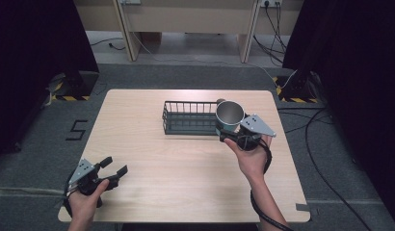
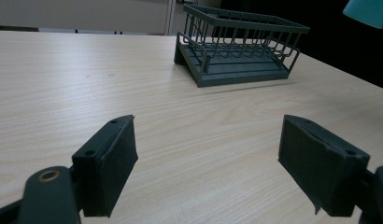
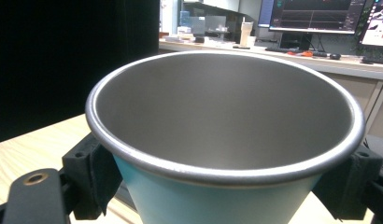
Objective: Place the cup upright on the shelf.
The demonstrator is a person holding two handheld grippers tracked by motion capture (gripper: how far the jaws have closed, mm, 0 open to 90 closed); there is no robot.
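I am clamping the cup upright in my right gripper, holding it raised at the right end of the rack, probably to set it inside. My left gripper is idling with jaws wide apart, low over the near left counter.

Right gripper view is showing the cup's bare steel inside and teal wall; left gripper view is showing the rack's slatted floor.

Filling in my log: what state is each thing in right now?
Cup: upright, empty, held off the table beside the rack.
Rack: empty, standing on the table.
Right gripper: shut on the cup.
Left gripper: open, holding nothing, low over the table.
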